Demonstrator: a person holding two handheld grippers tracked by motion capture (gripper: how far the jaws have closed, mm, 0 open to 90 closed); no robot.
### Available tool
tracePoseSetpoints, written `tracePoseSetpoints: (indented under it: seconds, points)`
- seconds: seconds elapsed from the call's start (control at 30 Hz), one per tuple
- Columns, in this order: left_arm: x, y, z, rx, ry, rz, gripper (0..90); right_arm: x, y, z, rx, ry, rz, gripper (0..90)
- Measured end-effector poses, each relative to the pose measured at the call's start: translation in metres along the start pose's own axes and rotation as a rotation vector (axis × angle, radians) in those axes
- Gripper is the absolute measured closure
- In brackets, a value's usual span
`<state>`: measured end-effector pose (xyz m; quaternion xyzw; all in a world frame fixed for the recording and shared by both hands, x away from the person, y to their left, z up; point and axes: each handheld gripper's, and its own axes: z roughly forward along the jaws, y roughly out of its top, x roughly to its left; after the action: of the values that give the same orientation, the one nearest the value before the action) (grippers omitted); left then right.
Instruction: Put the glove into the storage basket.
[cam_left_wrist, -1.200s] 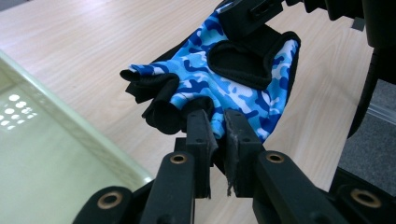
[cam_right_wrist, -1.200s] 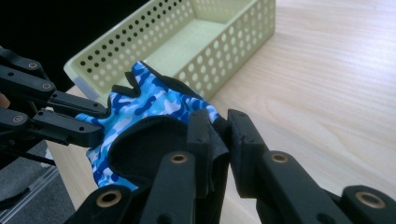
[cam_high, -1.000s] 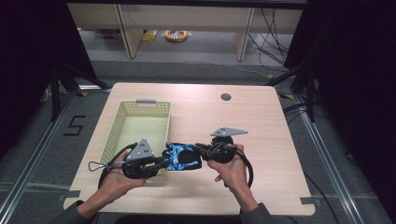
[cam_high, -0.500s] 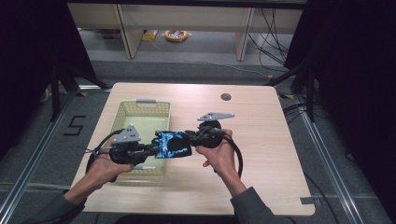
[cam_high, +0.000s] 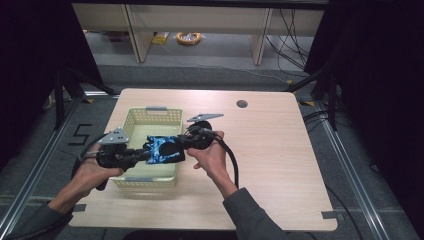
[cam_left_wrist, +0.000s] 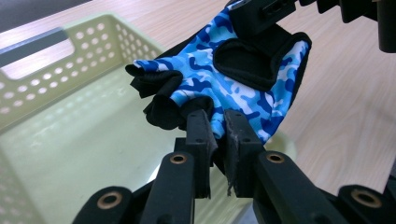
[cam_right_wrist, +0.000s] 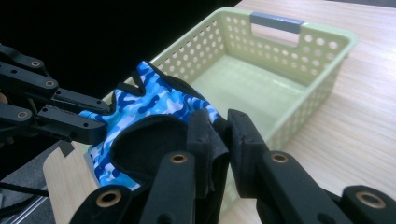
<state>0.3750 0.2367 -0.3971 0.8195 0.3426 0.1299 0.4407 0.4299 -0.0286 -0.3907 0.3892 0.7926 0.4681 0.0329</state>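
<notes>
A blue camouflage glove (cam_high: 164, 148) with black trim hangs stretched between both grippers above the pale green basket (cam_high: 131, 122). My left gripper (cam_high: 146, 155) is shut on the glove's left edge, its jaws pinching the fabric (cam_left_wrist: 215, 122). My right gripper (cam_high: 183, 142) is shut on the glove's black cuff (cam_right_wrist: 215, 130). In the left gripper view the glove (cam_left_wrist: 224, 70) spreads over the basket (cam_left_wrist: 56, 135). In the right gripper view the glove (cam_right_wrist: 154, 105) lies in front of the basket (cam_right_wrist: 261, 93), with the left gripper (cam_right_wrist: 100, 122) on its far edge.
The basket has a grey handle (cam_high: 156, 108) on its far rim and stands on the left half of the wooden table (cam_high: 280, 150). A round cable hole (cam_high: 242, 104) sits near the table's far edge. Cables trail from both grippers.
Both grippers have carried the glove leftward and away from the person, from the table beside the basket to above the basket's right side.
</notes>
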Motion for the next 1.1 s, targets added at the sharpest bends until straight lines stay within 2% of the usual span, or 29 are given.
tracePoseSetpoints:
  seconds: [0.03, 0.13, 0.17, 0.27, 0.3, 0.33, 0.4, 0.47, 0.5, 0.53, 0.6, 0.67, 0.8, 0.83, 0.87, 0.93, 1.0, 1.1]
  points:
    - [0.003, -0.002, -0.001, 0.013, 0.001, 0.012, 80.4, 0.0, 0.001, 0.005, 0.006, 0.006, -0.004, 80.1]
    - [0.009, -0.011, -0.002, 0.009, 0.021, -0.006, 80.4, 0.002, 0.002, 0.019, 0.02, 0.011, -0.005, 80.1]
    - [0.012, -0.013, -0.004, 0.033, 0.024, 0.006, 80.4, 0.003, 0.003, 0.023, 0.026, 0.013, 0.0, 80.0]
    - [0.02, -0.021, -0.006, 0.037, 0.026, -0.014, 80.4, 0.006, 0.002, 0.036, 0.045, 0.013, -0.009, 80.1]
    - [0.021, -0.024, -0.004, 0.016, 0.026, -0.035, 80.4, 0.007, 0.002, 0.04, 0.05, 0.011, -0.004, 80.1]
    - [0.025, -0.026, -0.006, 0.034, 0.021, -0.025, 80.4, 0.008, 0.002, 0.044, 0.053, 0.011, -0.003, 80.0]
    - [0.029, -0.031, -0.006, 0.044, 0.024, -0.039, 80.3, 0.01, 0.001, 0.051, 0.058, 0.009, 0.003, 80.1]
    - [0.033, -0.035, -0.005, 0.076, 0.031, -0.031, 80.3, 0.012, -0.001, 0.059, 0.067, 0.009, 0.009, 80.0]
    - [0.033, -0.038, -0.003, 0.058, 0.028, -0.056, 80.3, 0.012, -0.002, 0.062, 0.077, 0.002, 0.0, 80.0]
    - [0.036, -0.04, -0.004, 0.087, 0.027, -0.033, 80.3, 0.013, -0.003, 0.065, 0.082, 0.0, 0.0, 79.9]
    - [0.038, -0.043, -0.001, 0.089, 0.022, -0.056, 80.2, 0.014, -0.004, 0.071, 0.09, -0.009, -0.009, 79.9]
    - [0.041, -0.045, 0.0, 0.123, 0.023, -0.034, 80.1, 0.014, -0.007, 0.076, 0.103, -0.017, -0.003, 79.9]
    - [0.042, -0.05, 0.006, 0.133, 0.024, -0.055, 80.1, 0.013, -0.012, 0.085, 0.138, -0.032, 0.011, 79.8]
    - [0.043, -0.05, 0.007, 0.152, 0.021, -0.048, 80.0, 0.012, -0.013, 0.087, 0.137, -0.032, -0.008, 79.7]
    - [0.043, -0.051, 0.008, 0.153, 0.024, -0.052, 79.9, 0.013, -0.014, 0.088, 0.147, -0.039, 0.012, 79.7]
    - [0.043, -0.054, 0.011, 0.158, 0.02, -0.061, 79.7, 0.012, -0.016, 0.091, 0.146, -0.039, -0.006, 79.5]
    - [0.043, -0.055, 0.012, 0.166, 0.022, -0.059, 79.6, 0.015, -0.017, 0.093, 0.184, -0.061, 0.012, 79.5]
    - [0.045, -0.057, 0.013, 0.185, 0.03, -0.069, 79.5, 0.016, -0.019, 0.096, 0.197, -0.069, 0.014, 79.2]
